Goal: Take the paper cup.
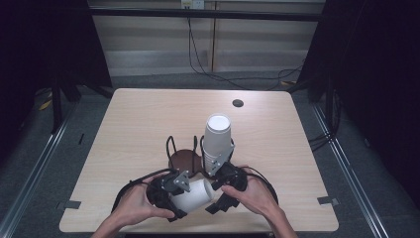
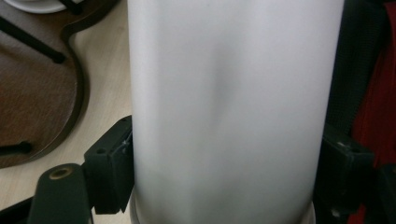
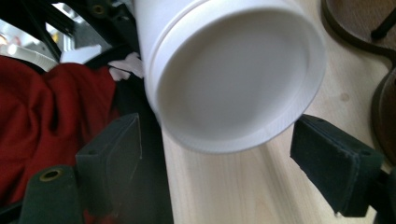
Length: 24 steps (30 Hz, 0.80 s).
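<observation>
A plain white paper cup (image 1: 193, 196) is being shown without any pattern, as is the plain white stack of paper cups (image 1: 216, 140) behind it. A pale, finely grained wooden worktop (image 1: 148, 119) is being seen beneath them. A dark brown round wooden holder base (image 1: 183, 159) is being fitted with black wire loops. Black tongs (image 3: 224, 163) are being set against a red cloth (image 3: 42, 121).

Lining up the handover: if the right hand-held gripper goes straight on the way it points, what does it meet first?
Most likely the base of the white paper cup, lying on its side in the left hand-held gripper. It sits just ahead of the right hand-held gripper, whose open jaws flank it without touching.
</observation>
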### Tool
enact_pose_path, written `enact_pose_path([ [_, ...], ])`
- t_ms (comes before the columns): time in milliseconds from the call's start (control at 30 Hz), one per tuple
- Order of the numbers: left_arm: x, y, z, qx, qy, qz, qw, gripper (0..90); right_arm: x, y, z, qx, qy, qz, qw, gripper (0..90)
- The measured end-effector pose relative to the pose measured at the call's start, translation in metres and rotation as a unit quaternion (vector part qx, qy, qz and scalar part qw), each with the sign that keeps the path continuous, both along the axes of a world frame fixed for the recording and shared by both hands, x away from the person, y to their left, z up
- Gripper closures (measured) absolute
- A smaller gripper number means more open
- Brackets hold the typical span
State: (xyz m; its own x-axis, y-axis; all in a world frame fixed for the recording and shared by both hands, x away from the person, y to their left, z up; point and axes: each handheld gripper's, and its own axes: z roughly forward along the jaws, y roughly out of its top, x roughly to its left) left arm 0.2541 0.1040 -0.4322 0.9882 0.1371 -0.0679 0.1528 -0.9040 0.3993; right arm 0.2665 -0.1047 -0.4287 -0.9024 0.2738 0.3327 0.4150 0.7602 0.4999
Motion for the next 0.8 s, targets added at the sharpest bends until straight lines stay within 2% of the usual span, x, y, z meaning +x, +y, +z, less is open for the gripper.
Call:
enact_pose_path([
  [33,-0.001,-0.001,0.000,0.003,0.000,-0.005,1.0000,20.5,0.000,0.002,-0.001,-0.008,0.010,0.006,0.9999,17.0],
  [100,-0.003,-0.004,-0.001,0.003,0.002,-0.012,0.9999,20.5,-0.001,0.005,-0.001,-0.013,0.012,0.008,0.9998,17.2],
  [433,-0.011,-0.013,-0.003,0.013,0.005,-0.039,0.9991,20.3,-0.003,0.010,-0.001,-0.004,0.021,0.023,0.9995,16.6],
  [533,-0.012,-0.015,-0.005,0.014,0.006,-0.042,0.9990,20.0,-0.003,0.010,-0.002,0.002,0.015,0.026,0.9996,15.0],
  [600,-0.012,-0.016,-0.004,0.013,0.006,-0.043,0.9990,20.0,-0.003,0.012,-0.002,0.002,0.019,0.035,0.9992,19.2],
  [800,-0.015,-0.018,-0.005,0.010,-0.001,-0.046,0.9989,19.7,-0.005,0.017,-0.004,-0.004,0.024,0.044,0.9987,23.4],
])
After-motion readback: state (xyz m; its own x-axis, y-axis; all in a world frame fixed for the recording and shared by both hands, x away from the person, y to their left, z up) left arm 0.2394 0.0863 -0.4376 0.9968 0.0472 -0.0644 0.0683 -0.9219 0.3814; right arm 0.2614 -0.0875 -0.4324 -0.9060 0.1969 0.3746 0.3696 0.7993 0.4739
